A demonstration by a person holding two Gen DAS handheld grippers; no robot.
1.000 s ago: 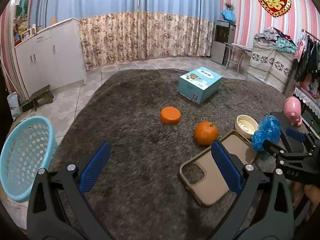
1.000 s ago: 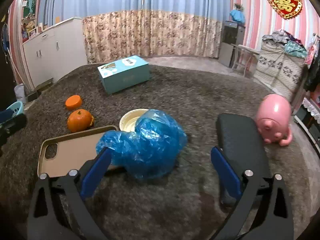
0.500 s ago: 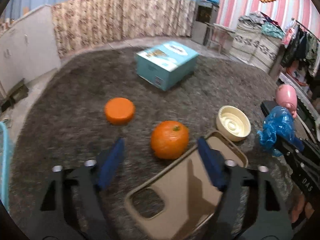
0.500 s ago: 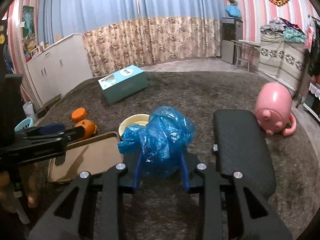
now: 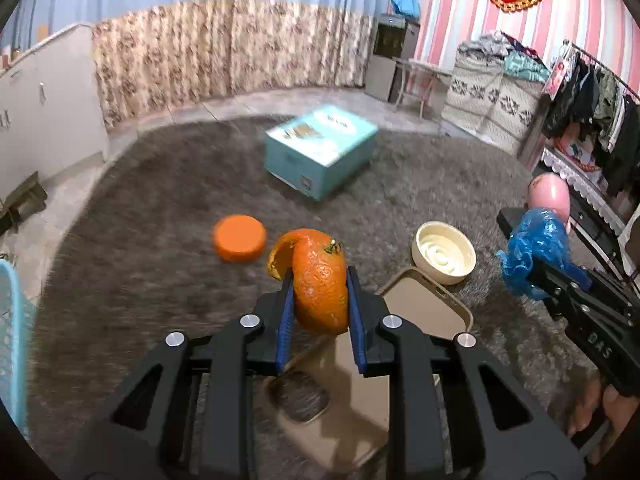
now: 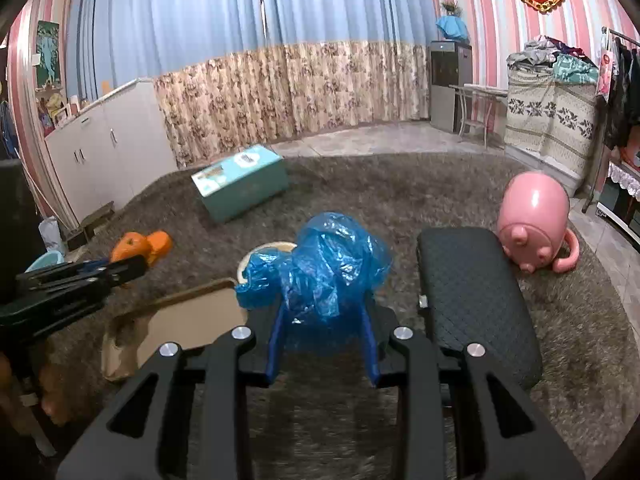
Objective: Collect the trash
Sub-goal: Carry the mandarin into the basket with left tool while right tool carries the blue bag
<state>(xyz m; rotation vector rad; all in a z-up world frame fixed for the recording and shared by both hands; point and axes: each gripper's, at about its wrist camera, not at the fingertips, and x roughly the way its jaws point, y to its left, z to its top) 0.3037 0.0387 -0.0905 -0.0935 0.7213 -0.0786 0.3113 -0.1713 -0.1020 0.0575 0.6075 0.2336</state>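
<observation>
My left gripper [image 5: 319, 288] is shut on an orange peel [image 5: 318, 280] and holds it above the grey carpet. The peel also shows in the right wrist view [image 6: 130, 246], at the tip of the left gripper [image 6: 132, 266]. My right gripper [image 6: 323, 320] is shut on a crumpled blue plastic bag [image 6: 324, 270], lifted off the carpet. The bag [image 5: 534, 250] and the right gripper [image 5: 560, 280] show at the right of the left wrist view. A light blue basket [image 5: 12, 340] stands at the far left edge.
On the carpet lie an orange round lid [image 5: 239, 237], a cream bowl [image 5: 444, 252], a tan phone case [image 5: 372, 380], a teal box [image 5: 320, 150], a black cushion [image 6: 472, 296] and a pink piggy bank [image 6: 534, 226]. White cabinets [image 6: 108, 152] stand at the left.
My left gripper moved forward and closed on the orange peel, then lifted it. My right gripper closed on the blue bag and raised it off the carpet.
</observation>
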